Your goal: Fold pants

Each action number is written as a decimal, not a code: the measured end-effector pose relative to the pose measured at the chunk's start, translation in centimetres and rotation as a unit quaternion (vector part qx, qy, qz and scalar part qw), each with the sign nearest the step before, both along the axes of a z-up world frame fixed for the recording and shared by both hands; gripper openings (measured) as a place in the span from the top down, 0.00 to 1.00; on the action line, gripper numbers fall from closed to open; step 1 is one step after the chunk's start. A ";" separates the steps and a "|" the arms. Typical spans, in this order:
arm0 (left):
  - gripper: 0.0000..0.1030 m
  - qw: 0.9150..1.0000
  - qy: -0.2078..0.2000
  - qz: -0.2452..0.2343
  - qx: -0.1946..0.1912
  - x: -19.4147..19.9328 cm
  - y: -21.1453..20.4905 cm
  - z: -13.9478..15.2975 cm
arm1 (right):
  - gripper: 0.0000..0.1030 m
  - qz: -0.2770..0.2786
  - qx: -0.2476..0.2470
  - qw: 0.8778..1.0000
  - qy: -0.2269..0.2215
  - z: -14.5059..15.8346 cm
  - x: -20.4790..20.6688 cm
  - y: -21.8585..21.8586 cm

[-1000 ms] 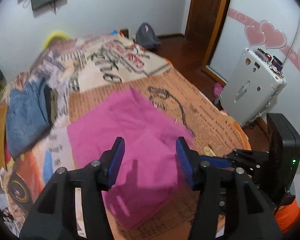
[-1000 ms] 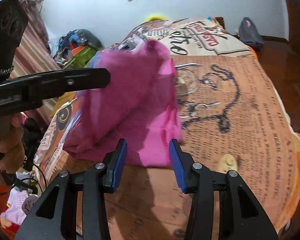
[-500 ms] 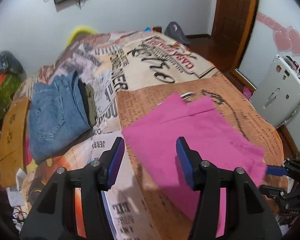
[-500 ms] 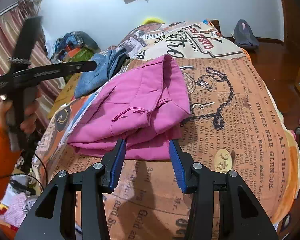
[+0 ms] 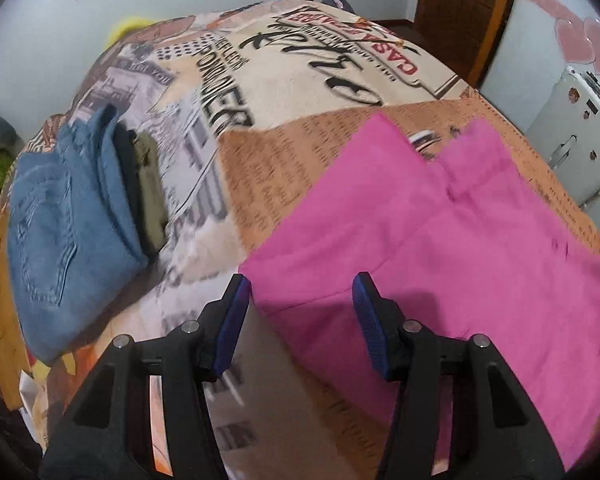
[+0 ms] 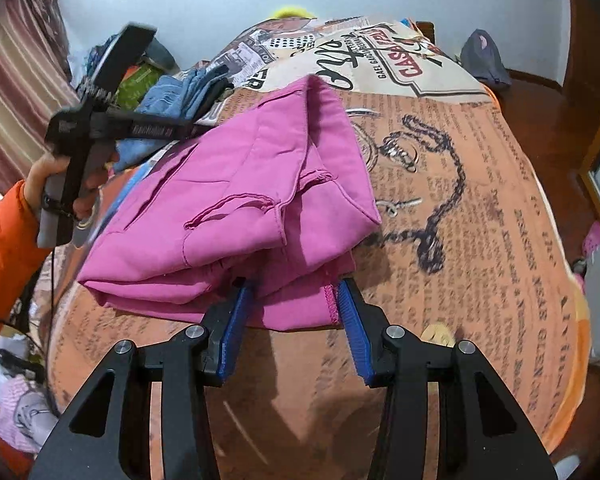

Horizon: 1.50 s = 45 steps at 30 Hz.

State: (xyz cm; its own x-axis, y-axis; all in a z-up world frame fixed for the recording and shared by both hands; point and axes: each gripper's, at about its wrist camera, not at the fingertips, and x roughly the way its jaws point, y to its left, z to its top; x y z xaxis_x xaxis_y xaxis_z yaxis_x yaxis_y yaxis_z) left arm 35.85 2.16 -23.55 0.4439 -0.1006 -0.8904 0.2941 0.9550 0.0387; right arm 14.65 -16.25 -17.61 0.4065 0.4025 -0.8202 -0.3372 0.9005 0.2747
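Note:
Pink pants (image 5: 440,240) lie folded on the printed bedspread (image 5: 300,80). In the right wrist view the pink pants (image 6: 252,184) form a thick stack with a pocket seam on top. My left gripper (image 5: 302,296) hovers open above their near left corner, its pads touching nothing. My right gripper (image 6: 296,300) is open at the stack's near edge. The lowest layer's stitched hem (image 6: 330,304) lies between its blue pads, which do not press on it. A hand in an orange sleeve (image 6: 4,240) holds the left tool at the stack's far left side.
Folded blue jeans (image 5: 60,208) with dark and olive garments (image 5: 148,188) beside them lie on the bed's left. A white suitcase (image 5: 572,132) and a wooden door (image 5: 460,8) stand to the right. A grey bag (image 6: 484,60) sits on the floor; clutter (image 6: 140,76) lies beside the bed's left side.
The pants, raised and blurred a second ago, now rest flat. My left gripper has swung left and down from their middle to the left corner. The right gripper has closed in on the near hem.

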 end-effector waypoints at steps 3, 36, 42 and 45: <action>0.47 1.000 -0.004 0.009 -0.004 -1.2 1.6 0.1 | 0.59 0.008 -0.011 1.000 0.000 -0.3 1.4 -0.1; 0.48 0.990 -0.064 0.108 -0.067 -5.9 7.0 5.0 | 0.59 0.022 -0.041 0.996 -0.071 2.0 11.1 1.2; 0.48 0.993 -0.022 0.095 -0.067 -4.8 6.1 1.5 | 0.61 0.055 -0.032 0.997 -0.034 0.1 11.8 4.0; 0.48 0.991 -0.011 0.099 -0.086 -4.6 6.7 0.5 | 0.71 0.058 -0.027 0.998 -0.029 -0.7 12.0 4.6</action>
State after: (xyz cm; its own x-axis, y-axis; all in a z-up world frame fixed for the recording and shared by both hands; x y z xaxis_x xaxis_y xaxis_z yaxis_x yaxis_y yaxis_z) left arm 31.23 8.84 -23.01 0.4884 -0.1589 -0.8580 0.1013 0.9870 -0.1251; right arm 26.69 -11.62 -18.35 0.4077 0.4055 -0.8181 -0.4533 0.8677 0.2042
